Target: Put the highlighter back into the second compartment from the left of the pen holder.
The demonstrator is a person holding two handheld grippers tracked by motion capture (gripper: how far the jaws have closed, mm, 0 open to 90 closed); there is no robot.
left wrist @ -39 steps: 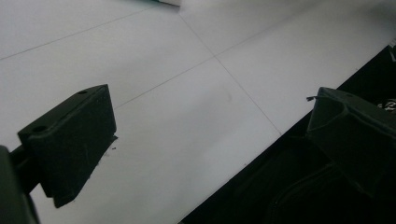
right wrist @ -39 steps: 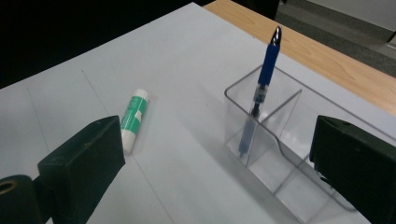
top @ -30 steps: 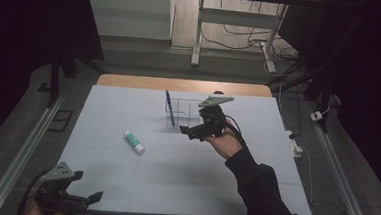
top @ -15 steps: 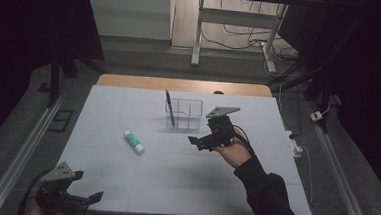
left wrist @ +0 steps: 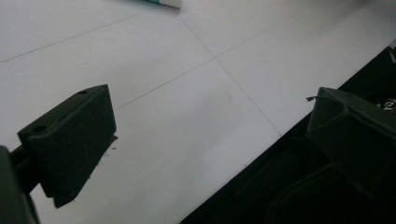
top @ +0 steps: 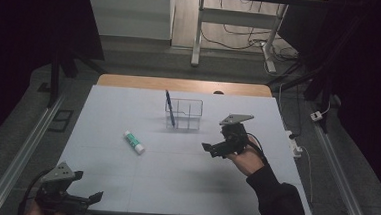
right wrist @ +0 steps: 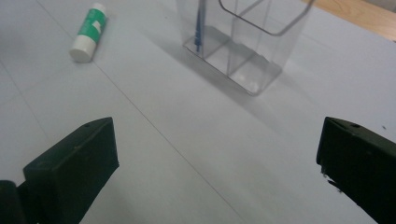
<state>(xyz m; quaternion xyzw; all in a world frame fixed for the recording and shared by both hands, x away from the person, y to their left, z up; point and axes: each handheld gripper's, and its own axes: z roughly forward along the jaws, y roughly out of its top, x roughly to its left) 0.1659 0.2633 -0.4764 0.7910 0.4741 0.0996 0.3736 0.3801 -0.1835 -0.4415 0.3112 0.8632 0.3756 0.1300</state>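
Note:
A clear plastic holder [top: 185, 115] stands at the back middle of the white table [top: 174, 171], with a blue pen [top: 169, 107] upright in its left compartment. A green-and-white glue stick [top: 134, 142] lies flat to the holder's front left. My right gripper [top: 213, 149] hovers open and empty to the front right of the holder, pointing left. In the right gripper view the holder [right wrist: 254, 44], the pen [right wrist: 199, 25] and the glue stick [right wrist: 89, 31] lie ahead of the wide jaws. My left gripper [top: 86, 199] is open and empty at the table's front left edge.
The left gripper view has the table's front edge [left wrist: 261, 140] running between its jaws, with dark floor beyond. A wooden strip [top: 182, 85] borders the table's far side. Metal rails [top: 20, 152] run along both sides. A cable trails off the right edge [top: 292, 139].
My right gripper has drawn back from the holder, moving right and toward the person, still open. The left gripper has stayed put.

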